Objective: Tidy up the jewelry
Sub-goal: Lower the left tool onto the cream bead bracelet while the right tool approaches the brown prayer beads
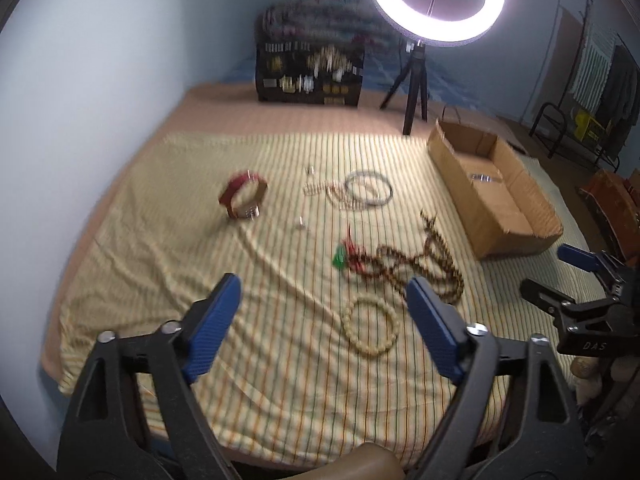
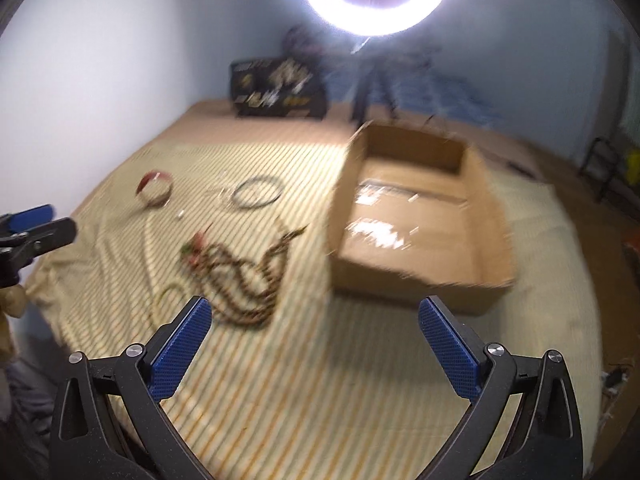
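Jewelry lies on a striped bedsheet. A cream bead bracelet sits just ahead of my left gripper, which is open and empty above the sheet. Brown bead necklaces with red and green tassels lie beyond it. A red bangle stands at the left. Thin ring bangles lie further back. My right gripper is open and empty, with the brown necklaces at its left and an open cardboard box ahead.
A ring light on a tripod stands at the back. A black jewelry display board leans at the far wall. The cardboard box holds shiny items. The wall runs along the left. A chair and clothes stand at the right.
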`<action>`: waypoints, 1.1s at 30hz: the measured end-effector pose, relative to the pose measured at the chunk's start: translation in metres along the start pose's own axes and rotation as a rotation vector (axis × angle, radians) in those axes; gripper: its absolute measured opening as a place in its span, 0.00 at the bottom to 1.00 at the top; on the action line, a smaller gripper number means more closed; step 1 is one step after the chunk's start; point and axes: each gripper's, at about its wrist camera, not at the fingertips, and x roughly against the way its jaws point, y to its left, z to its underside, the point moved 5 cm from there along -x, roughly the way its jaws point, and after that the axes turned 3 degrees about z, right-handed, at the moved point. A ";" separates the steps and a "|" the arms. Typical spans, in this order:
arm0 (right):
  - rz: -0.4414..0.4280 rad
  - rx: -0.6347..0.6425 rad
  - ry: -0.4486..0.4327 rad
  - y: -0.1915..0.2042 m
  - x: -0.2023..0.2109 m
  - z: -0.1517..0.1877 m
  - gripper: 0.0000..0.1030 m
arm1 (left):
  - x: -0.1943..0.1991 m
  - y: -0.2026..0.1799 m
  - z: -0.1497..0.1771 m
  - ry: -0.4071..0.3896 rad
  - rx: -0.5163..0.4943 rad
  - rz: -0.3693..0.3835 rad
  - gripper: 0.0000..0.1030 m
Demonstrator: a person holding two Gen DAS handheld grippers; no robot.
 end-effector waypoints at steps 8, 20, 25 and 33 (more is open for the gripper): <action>-0.067 0.070 0.121 0.014 -0.041 0.007 0.90 | -0.038 0.002 0.023 0.131 0.035 0.041 0.61; -0.106 0.096 0.214 0.034 -0.080 0.013 0.82 | -0.087 -0.011 0.033 0.248 -0.002 0.055 0.55; -0.125 0.064 0.250 0.036 -0.093 0.016 0.79 | -0.108 -0.006 0.036 0.290 0.027 0.073 0.51; -0.135 0.086 0.260 0.048 -0.103 0.017 0.79 | -0.128 -0.011 0.036 0.312 -0.015 0.065 0.37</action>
